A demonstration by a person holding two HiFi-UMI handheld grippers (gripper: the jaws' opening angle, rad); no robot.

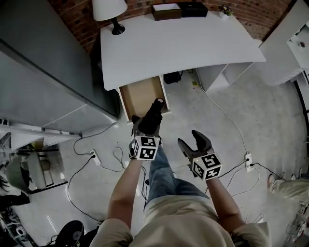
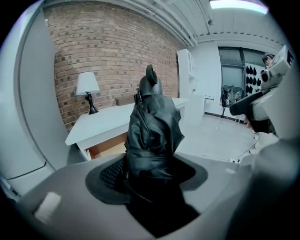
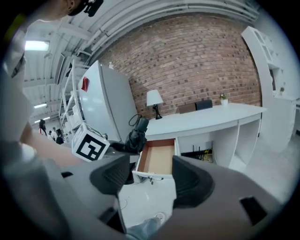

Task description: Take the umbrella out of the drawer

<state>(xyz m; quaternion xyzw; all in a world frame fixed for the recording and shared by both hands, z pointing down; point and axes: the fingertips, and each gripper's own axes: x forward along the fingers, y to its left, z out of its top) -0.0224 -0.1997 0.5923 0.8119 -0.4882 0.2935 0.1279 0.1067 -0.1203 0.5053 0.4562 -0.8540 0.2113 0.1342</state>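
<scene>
A folded black umbrella (image 1: 151,117) is held above the floor, in front of the open wooden drawer (image 1: 140,99) of the white desk (image 1: 178,46). My left gripper (image 1: 145,127) is shut on it. In the left gripper view the umbrella (image 2: 152,126) stands up between the pads, its tip pointing at the desk. My right gripper (image 1: 193,141) hangs to the right of the umbrella, apart from it, open and empty. The right gripper view looks between its jaws (image 3: 151,176) at the empty drawer (image 3: 158,159), with the umbrella (image 3: 136,133) at left.
A lamp (image 1: 110,12) and two dark boxes (image 1: 166,10) stand at the back of the desk. A tall grey cabinet (image 1: 43,82) fills the left. Cables and a power strip (image 1: 248,161) lie on the floor around the person's legs.
</scene>
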